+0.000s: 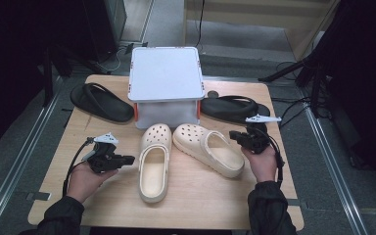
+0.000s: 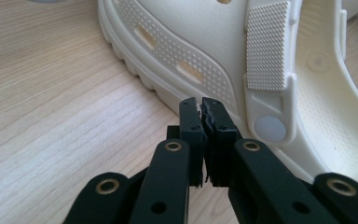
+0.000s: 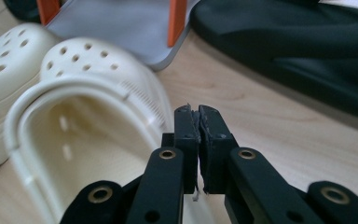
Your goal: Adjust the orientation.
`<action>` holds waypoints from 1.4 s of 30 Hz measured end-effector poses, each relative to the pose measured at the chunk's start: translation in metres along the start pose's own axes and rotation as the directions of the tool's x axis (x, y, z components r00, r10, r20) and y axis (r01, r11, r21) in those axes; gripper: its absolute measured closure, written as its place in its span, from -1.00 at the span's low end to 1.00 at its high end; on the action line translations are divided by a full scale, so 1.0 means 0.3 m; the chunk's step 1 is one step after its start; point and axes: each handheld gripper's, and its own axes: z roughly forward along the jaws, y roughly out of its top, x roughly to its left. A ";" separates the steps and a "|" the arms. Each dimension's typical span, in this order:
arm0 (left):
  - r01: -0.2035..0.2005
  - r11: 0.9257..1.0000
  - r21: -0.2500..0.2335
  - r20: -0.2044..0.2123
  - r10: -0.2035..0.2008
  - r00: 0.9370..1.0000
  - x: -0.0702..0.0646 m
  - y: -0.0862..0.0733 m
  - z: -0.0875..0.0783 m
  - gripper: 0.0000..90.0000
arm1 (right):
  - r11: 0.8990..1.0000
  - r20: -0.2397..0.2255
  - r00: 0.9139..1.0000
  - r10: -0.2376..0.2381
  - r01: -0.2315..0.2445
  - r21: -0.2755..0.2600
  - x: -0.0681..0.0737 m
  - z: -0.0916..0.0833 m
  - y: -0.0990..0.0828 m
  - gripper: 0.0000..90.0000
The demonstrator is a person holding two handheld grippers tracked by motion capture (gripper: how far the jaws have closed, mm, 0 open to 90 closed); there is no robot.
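Two cream clogs lie side by side mid-table, the left clog (image 1: 154,166) pointing away and the right clog (image 1: 209,149) angled to the right. My left gripper (image 1: 129,159) is held level just left of the left clog. In the left gripper view its jaws (image 2: 201,105) are shut with nothing between them, the tips close to that clog's side (image 2: 205,51) by the strap rivet. My right gripper (image 1: 232,134) hovers at the right clog's outer edge. Its jaws (image 3: 196,112) are also shut and empty, above that clog's rim (image 3: 74,116).
A white lidded box (image 1: 165,81) with orange latches stands behind the clogs. A black slide (image 1: 100,102) lies at the back left and another black slide (image 1: 230,107) at the back right. Bare wooden tabletop (image 1: 200,200) spreads in front of the clogs.
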 end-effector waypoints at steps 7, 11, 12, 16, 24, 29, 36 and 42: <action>-0.004 1.000 0.024 -0.009 0.004 1.000 -0.005 -0.002 0.025 0.97 | 0.998 -0.045 0.998 -0.046 0.048 0.049 -0.009 0.064 0.026 1.00; 0.000 1.000 0.029 -0.011 0.001 1.000 -0.007 -0.006 0.031 0.95 | 0.994 -0.051 0.997 -0.064 0.069 0.088 0.010 0.089 0.022 1.00; 0.002 1.000 0.028 -0.013 -0.001 1.000 -0.007 -0.005 0.033 0.95 | 0.994 -0.050 0.996 -0.068 0.072 0.084 0.012 0.091 0.022 1.00; 0.001 0.999 0.041 0.000 -0.001 1.000 -0.017 -0.003 0.042 0.96 | 0.994 -0.053 0.997 -0.062 0.066 0.090 0.021 0.088 0.016 1.00; -0.019 0.998 0.059 0.002 0.019 1.000 -0.026 0.000 0.048 0.96 | 0.995 -0.048 0.998 -0.043 0.047 0.086 0.041 0.079 0.001 1.00; -0.019 0.998 0.062 0.008 0.019 1.000 -0.030 -0.002 0.045 0.95 | 0.993 -0.043 0.996 -0.073 0.077 0.094 0.067 0.071 -0.007 1.00; -0.028 0.997 0.070 0.021 0.026 0.999 -0.042 -0.005 0.046 0.93 | 0.992 -0.063 0.995 -0.075 0.081 0.101 0.104 0.058 -0.031 1.00; -0.043 0.996 0.080 0.037 0.040 0.999 -0.051 -0.002 0.053 0.91 | 0.990 -0.080 0.993 -0.089 0.097 0.103 0.141 0.059 -0.042 1.00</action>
